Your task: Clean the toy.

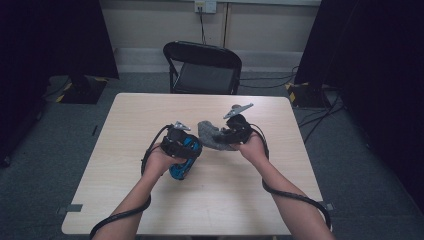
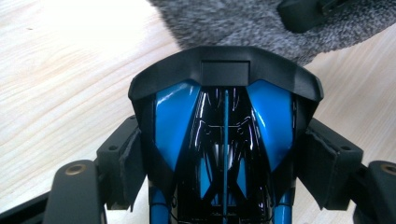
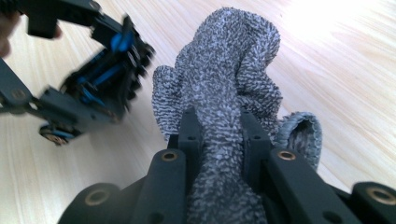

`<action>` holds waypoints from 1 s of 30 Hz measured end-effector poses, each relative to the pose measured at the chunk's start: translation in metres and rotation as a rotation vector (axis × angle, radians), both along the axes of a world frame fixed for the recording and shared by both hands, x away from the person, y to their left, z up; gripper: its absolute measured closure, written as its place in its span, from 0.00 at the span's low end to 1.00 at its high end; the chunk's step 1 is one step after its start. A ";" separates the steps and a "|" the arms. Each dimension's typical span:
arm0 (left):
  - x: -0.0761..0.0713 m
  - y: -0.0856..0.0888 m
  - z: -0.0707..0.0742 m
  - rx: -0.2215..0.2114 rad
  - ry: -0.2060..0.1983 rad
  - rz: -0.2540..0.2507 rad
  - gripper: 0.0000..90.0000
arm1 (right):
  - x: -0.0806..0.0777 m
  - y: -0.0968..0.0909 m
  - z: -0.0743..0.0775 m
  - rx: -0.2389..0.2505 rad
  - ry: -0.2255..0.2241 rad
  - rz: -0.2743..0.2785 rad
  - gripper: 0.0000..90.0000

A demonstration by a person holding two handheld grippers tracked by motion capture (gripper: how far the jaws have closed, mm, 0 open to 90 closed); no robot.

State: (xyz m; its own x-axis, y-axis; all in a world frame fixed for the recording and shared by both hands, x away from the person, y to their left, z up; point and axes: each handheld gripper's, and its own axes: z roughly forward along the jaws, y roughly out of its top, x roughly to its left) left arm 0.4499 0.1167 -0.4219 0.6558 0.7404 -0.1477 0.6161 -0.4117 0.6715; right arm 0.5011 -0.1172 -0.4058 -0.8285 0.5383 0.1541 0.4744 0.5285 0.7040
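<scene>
Pale wood grain marks the table [image 1: 210, 200], which I see from the high view with a black folding chair [image 1: 202, 67] standing beyond its far edge. At left, my left hand [image 1: 159, 161] carries the left gripper [image 1: 186, 146] above the table's middle. Its jaws stand wide yet are occupied: in the left gripper view the pads [image 2: 130, 161] press on both flanks of a glossy blue and black object [image 2: 224, 140], a hard moulded shell with a black bar across its front end, so I read this as a firm hold on a broad thing. In the high view the same blue and black object [image 1: 184, 159] hangs partly below the hand, over the wood. I cannot tell from these views exactly what it is.

Just to the right of it lies the grey knitted glove [image 1: 212, 135], bunched and lifted, near the blue object but apart from it. Farther right, my right hand [image 1: 252, 147] bears the right gripper [image 1: 225, 134]. In the right gripper view its jaws are drawn narrow, pinching a fold of the grey knitted glove [image 3: 229, 84]; the fabric stands up beyond them, and the open cuff [image 3: 301, 133] hangs at the right.
</scene>
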 end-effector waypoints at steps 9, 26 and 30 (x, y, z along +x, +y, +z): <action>0.002 -0.003 0.003 0.010 -0.006 0.001 0.29 | -0.004 0.011 -0.006 0.020 0.027 0.025 0.84; 0.010 -0.004 0.015 -0.010 -0.010 0.014 0.28 | -0.014 0.022 -0.021 0.046 0.057 0.092 0.84; 0.013 -0.006 0.014 -0.004 -0.006 0.017 0.29 | -0.017 0.022 -0.026 0.053 0.065 0.100 0.84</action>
